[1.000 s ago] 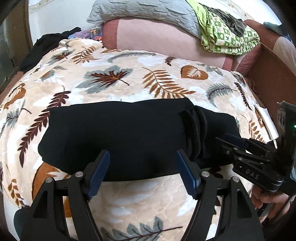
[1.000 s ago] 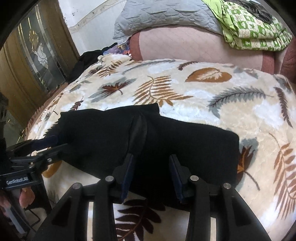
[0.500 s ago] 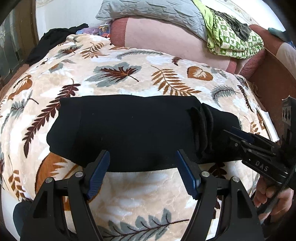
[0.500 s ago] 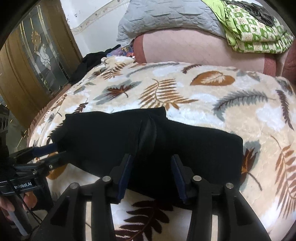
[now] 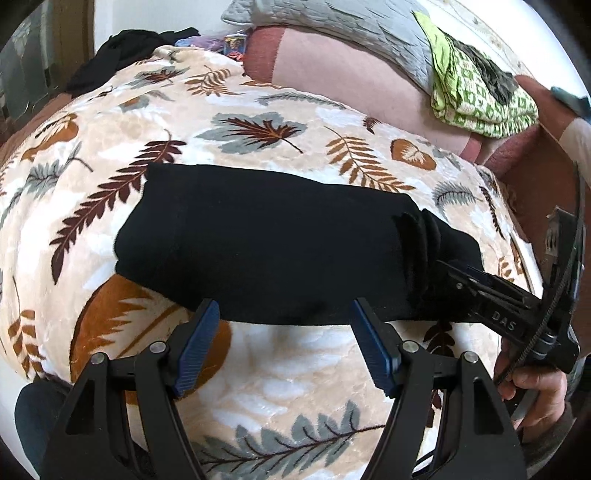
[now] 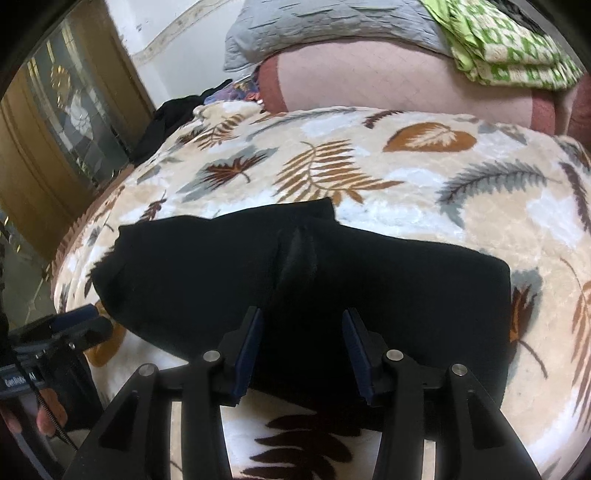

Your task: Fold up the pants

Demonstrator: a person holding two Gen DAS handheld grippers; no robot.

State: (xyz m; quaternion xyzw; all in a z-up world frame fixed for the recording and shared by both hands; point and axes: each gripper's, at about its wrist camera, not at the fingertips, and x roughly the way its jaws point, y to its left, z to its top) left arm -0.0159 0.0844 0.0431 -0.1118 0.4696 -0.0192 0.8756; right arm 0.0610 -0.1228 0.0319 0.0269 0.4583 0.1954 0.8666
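1. Black pants (image 5: 273, 243), folded into a long band, lie on a leaf-print blanket (image 5: 295, 373).
2. Left gripper (image 5: 284, 328): jaws spread wide, holding nothing, at the pants' near edge.
3. Right gripper (image 6: 301, 341): jaws parted, over the pants' near edge, not clamped.
4. Right gripper body reads "DAS" in the left wrist view.
5. Green patterned cloth (image 5: 480, 103) sits on the pillows.

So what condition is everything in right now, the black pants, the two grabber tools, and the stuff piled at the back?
Black pants: folded into a long band, lying flat on the leaf-print blanket.
Left gripper: open, empty, at the pants' near edge.
Right gripper: open, fingers over the pants' near edge, gripping nothing.
Green patterned cloth: folded, resting on the pink cushion.
Grey quilt: draped over the cushion.
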